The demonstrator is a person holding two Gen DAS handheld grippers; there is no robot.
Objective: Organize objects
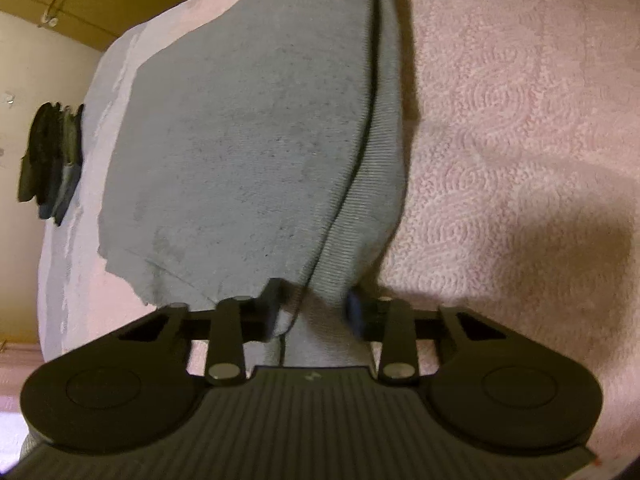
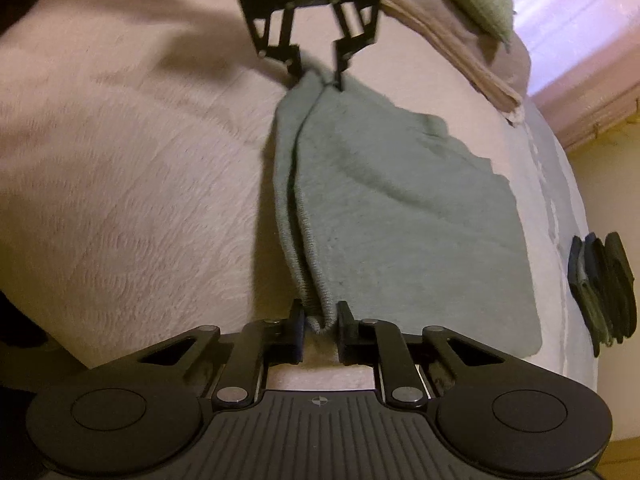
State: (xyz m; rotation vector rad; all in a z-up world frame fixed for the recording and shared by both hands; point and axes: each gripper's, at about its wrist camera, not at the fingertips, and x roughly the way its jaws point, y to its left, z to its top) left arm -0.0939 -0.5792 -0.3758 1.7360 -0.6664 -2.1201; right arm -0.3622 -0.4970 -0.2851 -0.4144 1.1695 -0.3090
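Folding a green cloth on the bed, one gripper at each end of its doubled edge.

The cloth (image 2: 400,216) lies on the pink bedspread (image 2: 120,200). The right gripper (image 2: 320,324) pinches the near corner of the fold between its fingers; the left gripper (image 2: 318,74) pinches the far corner. The step looks like mid-fold. Next, I judge, both ends must travel together, keeping the edge taut, then release. A dark folded stack (image 2: 604,288) sits near the bed's edge.
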